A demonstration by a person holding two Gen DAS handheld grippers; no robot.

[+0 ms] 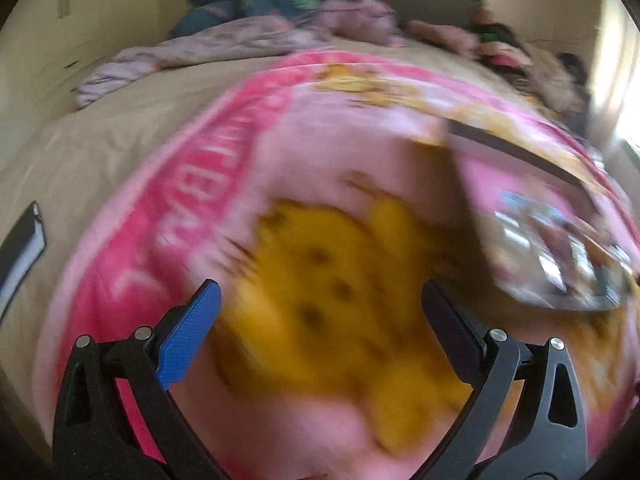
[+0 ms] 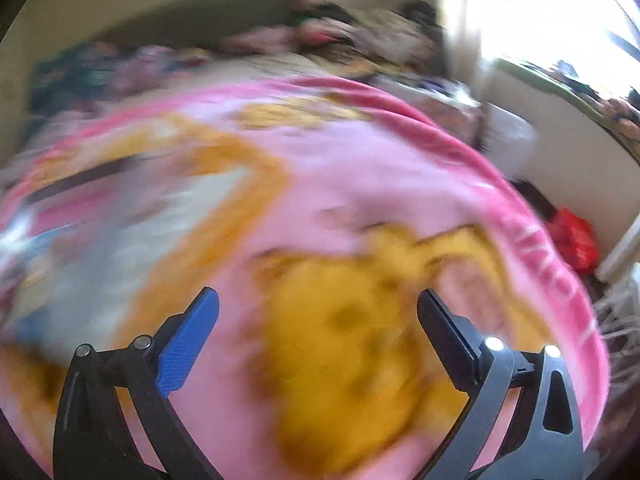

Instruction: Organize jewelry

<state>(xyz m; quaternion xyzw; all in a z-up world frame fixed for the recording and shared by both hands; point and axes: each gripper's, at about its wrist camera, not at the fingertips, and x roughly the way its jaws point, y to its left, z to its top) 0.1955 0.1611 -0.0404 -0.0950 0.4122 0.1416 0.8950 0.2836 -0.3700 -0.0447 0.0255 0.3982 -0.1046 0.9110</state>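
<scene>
Both views are smeared by motion. A pink blanket [image 1: 320,152] with a yellow bear print [image 1: 332,304] covers the bed. On it at the right lies a flat open case [image 1: 560,248] with a dark raised edge and small blurred items inside; the same case [image 2: 60,216] shows at the left of the right wrist view. My left gripper [image 1: 318,290] hovers open over the yellow print, left of the case, with nothing between its fingers. My right gripper [image 2: 318,298] is also open and empty above the blanket [image 2: 360,160], to the right of the case. No single piece of jewelry can be made out.
Crumpled clothes and bedding [image 1: 256,28] pile up along the far side of the bed. A dark flat object [image 1: 20,252] lies on the beige sheet at the left. A bright window [image 2: 560,12] and a red bag [image 2: 576,240] on the floor are at the right.
</scene>
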